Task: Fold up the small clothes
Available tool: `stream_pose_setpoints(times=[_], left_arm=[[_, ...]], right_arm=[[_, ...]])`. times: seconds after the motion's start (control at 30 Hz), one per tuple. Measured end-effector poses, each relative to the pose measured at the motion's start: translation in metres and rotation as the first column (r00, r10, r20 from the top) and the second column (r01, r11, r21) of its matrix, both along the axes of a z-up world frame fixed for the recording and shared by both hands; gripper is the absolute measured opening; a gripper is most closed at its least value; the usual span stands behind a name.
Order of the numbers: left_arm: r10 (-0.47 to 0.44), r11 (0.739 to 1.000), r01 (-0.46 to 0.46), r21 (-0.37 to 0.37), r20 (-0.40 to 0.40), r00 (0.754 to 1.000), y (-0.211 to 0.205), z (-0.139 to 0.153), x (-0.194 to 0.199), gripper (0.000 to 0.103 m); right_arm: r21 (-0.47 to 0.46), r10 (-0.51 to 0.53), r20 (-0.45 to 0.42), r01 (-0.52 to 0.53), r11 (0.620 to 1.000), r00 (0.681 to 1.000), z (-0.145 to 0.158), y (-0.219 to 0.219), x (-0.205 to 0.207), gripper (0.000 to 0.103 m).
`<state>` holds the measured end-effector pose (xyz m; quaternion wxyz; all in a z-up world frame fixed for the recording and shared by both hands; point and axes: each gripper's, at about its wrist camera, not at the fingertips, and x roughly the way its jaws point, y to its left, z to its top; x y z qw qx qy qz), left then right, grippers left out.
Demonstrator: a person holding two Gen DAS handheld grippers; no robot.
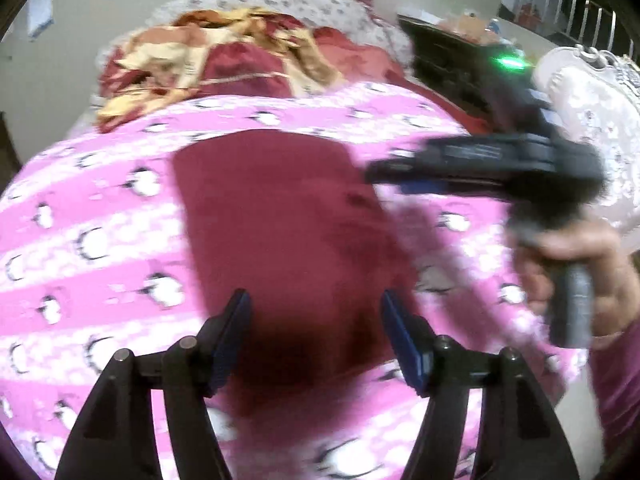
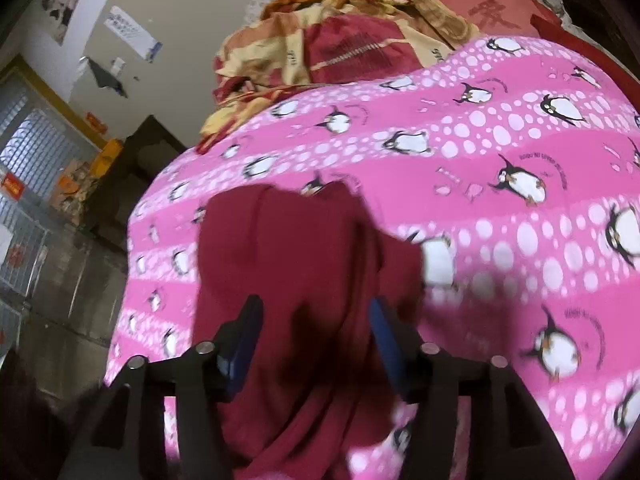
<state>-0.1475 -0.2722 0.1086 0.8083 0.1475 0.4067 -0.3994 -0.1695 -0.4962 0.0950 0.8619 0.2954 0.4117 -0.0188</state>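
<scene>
A dark maroon garment (image 1: 280,220) lies flat in a roughly rectangular shape on a pink penguin-print bed sheet (image 1: 100,208). My left gripper (image 1: 314,300) hovers over its near end, jaws open, nothing pinched. My right gripper (image 1: 384,178), blurred and held by a hand (image 1: 580,256), points at the garment's right edge. In the right wrist view the maroon garment (image 2: 304,248) looks bunched and folded over. It runs under and between the spread fingers of my right gripper (image 2: 315,306), whose blue pads stand clear of the cloth on the pink sheet (image 2: 500,128).
A crumpled red and gold quilt (image 1: 224,60) (image 2: 340,40) lies at the far end of the bed. A pale embroidered cushion (image 1: 580,112) sits at the right. The bed's left edge drops to a floor with a dark cabinet (image 2: 140,160) and a window grille (image 2: 36,140).
</scene>
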Motion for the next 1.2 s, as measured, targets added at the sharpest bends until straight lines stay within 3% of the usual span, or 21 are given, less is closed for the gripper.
stream_pose_setpoints(times=[0.13, 0.27, 0.3, 0.33, 0.37, 0.53, 0.7, 0.87, 1.07, 1.2], left_arm=[[0.071, 0.996, -0.071, 0.046, 0.000, 0.997, 0.020, -0.015, 0.015, 0.066], [0.087, 0.994, -0.087, 0.065, -0.001, 0.996, 0.022, -0.026, 0.017, 0.066], [0.088, 0.994, -0.088, 0.070, 0.001, 0.996, 0.021, -0.028, 0.019, 0.066], [0.091, 0.993, -0.091, 0.077, 0.001, 0.996, 0.020, -0.030, 0.020, 0.066], [0.094, 0.992, -0.093, 0.081, 0.000, 0.996, 0.019, -0.032, 0.020, 0.066], [0.105, 0.989, -0.104, 0.104, -0.007, 0.994, 0.019, -0.045, 0.021, 0.066], [0.113, 0.987, -0.108, 0.119, -0.029, 0.993, 0.017, -0.057, 0.024, 0.066], [0.113, 0.987, -0.110, 0.116, -0.020, 0.993, 0.016, -0.056, 0.024, 0.066], [0.118, 0.986, -0.115, 0.117, -0.023, 0.993, 0.015, -0.058, 0.026, 0.066], [0.118, 0.986, -0.114, 0.121, -0.025, 0.993, 0.013, -0.059, 0.027, 0.067]], right_arm=[[0.015, 0.047, -0.006, -0.047, 0.999, 0.999, -0.003, 0.029, -0.009, 0.067], [-0.021, 0.062, -0.067, -0.063, 0.998, 0.996, -0.019, 0.048, -0.008, 0.063], [-0.048, 0.071, -0.076, -0.075, 0.996, 0.995, -0.022, 0.051, -0.008, 0.055], [-0.083, 0.082, -0.090, -0.090, 0.992, 0.993, -0.024, 0.053, -0.008, 0.025], [-0.117, 0.081, -0.099, -0.092, 0.989, 0.992, -0.024, 0.055, -0.011, 0.020], [-0.168, 0.045, -0.103, -0.062, 0.984, 0.994, -0.024, 0.041, -0.034, 0.018], [-0.119, 0.027, -0.135, -0.044, 0.992, 0.991, -0.043, 0.034, -0.042, 0.018], [-0.134, 0.008, -0.108, -0.022, 0.991, 0.994, -0.021, 0.037, -0.048, 0.024], [-0.185, -0.016, -0.005, 0.015, 0.983, 1.000, 0.007, 0.054, -0.052, 0.035], [-0.224, 0.014, 0.004, -0.013, 0.974, 1.000, 0.005, 0.064, -0.039, 0.035]])
